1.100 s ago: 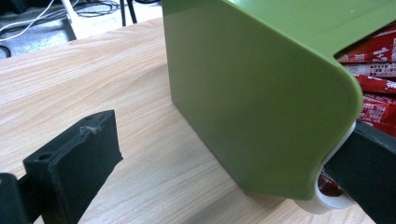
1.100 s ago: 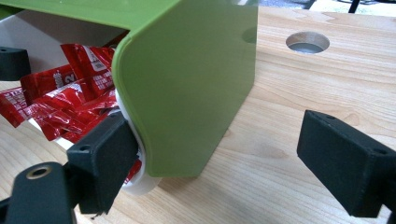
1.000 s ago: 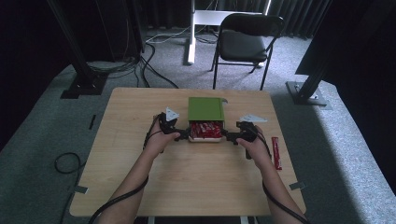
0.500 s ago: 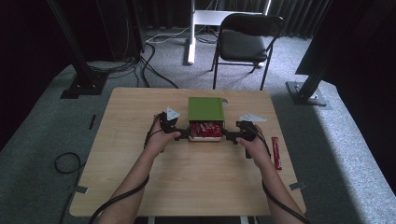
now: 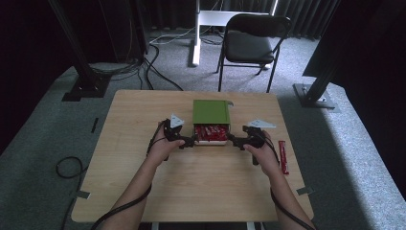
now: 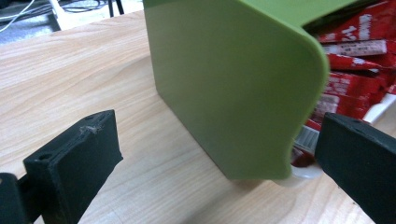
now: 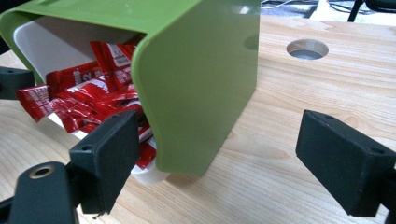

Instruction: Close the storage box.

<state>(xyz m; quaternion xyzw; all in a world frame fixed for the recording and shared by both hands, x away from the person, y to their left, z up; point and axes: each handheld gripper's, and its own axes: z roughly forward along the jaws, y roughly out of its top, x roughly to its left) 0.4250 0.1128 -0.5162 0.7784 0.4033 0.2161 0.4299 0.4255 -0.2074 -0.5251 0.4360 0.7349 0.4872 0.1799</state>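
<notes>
Change: nothing has visibly moved since the earlier frames; both grippers stay at the box's two near corners.
Bench [image 5: 143, 158]: pale wood, with a round hole [image 7: 307, 48] in it beyond the box.
Box [image 5: 210, 112]: green shell over a white tray [image 7: 37, 42], lying at the middle of the bench with its open end toward the person.
Packets [image 5: 211, 132]: red, heaped in the tray and spilling to its open mouth.
Left gripper [image 5: 188, 142]: released, jaws spread wide; the box's left near corner sits between them, one jaw just beside the tray's rim.
Right gripper [image 5: 233, 139]: released, jaws wide apart around the box's right near corner, one jaw in front of the packets.
Loose packet [image 5: 283, 156]: red, lying alone near the bench's right edge, well apart from the box.
</notes>
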